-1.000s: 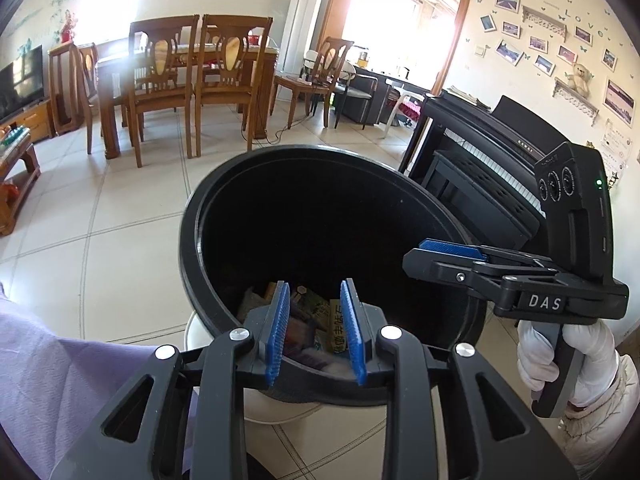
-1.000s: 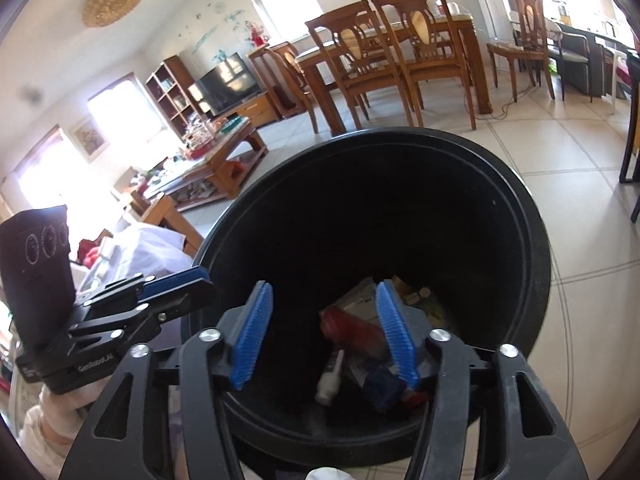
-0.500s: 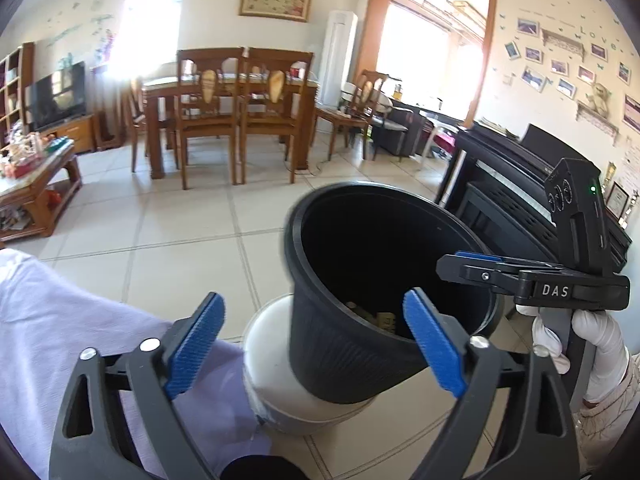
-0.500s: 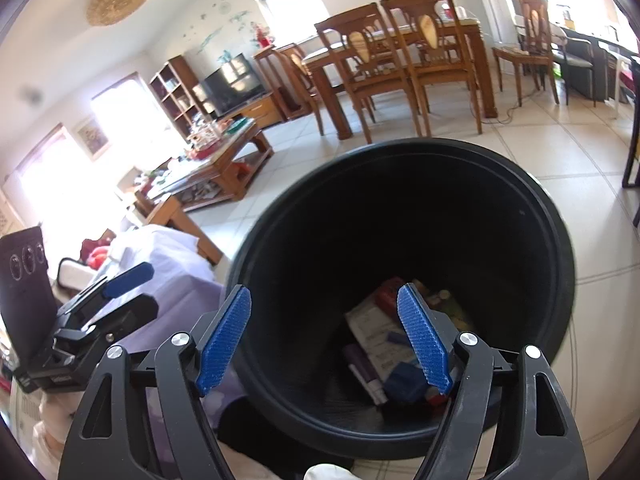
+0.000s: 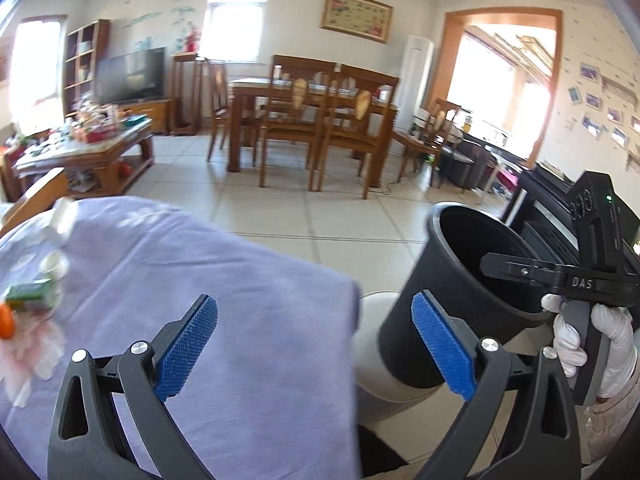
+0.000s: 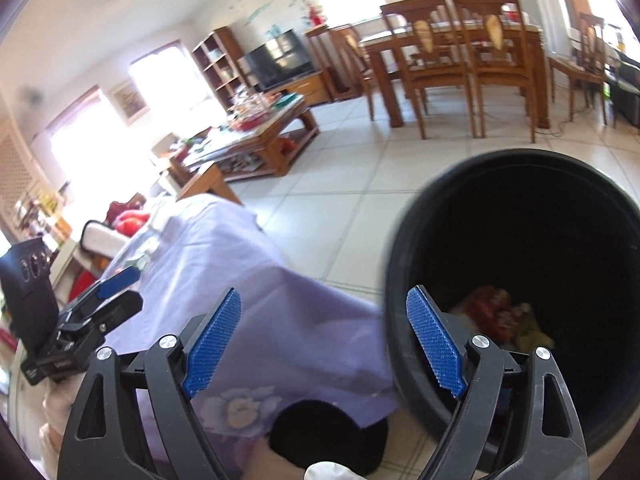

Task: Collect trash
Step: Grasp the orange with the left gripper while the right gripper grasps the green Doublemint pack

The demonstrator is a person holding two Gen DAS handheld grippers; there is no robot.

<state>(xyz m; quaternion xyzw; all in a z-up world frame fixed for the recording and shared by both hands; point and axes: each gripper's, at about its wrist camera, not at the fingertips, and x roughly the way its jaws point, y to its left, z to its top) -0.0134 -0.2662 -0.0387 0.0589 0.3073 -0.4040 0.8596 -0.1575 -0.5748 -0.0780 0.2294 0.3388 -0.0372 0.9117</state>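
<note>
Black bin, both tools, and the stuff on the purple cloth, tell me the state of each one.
Black bin: upright, open-topped, trash in the bottom.
Left tool: open, empty, over the purple cloth.
Right tool: open, empty, at the bin's rim.
Green carton: lying on the cloth, not collected.
Orange scrap: on the cloth beside the carton.

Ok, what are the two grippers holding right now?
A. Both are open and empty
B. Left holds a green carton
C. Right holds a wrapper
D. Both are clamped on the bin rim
A: the left gripper and right gripper both have pads spread wide with nothing between them; the bin sits apart, and the green carton lies on the cloth.
</note>
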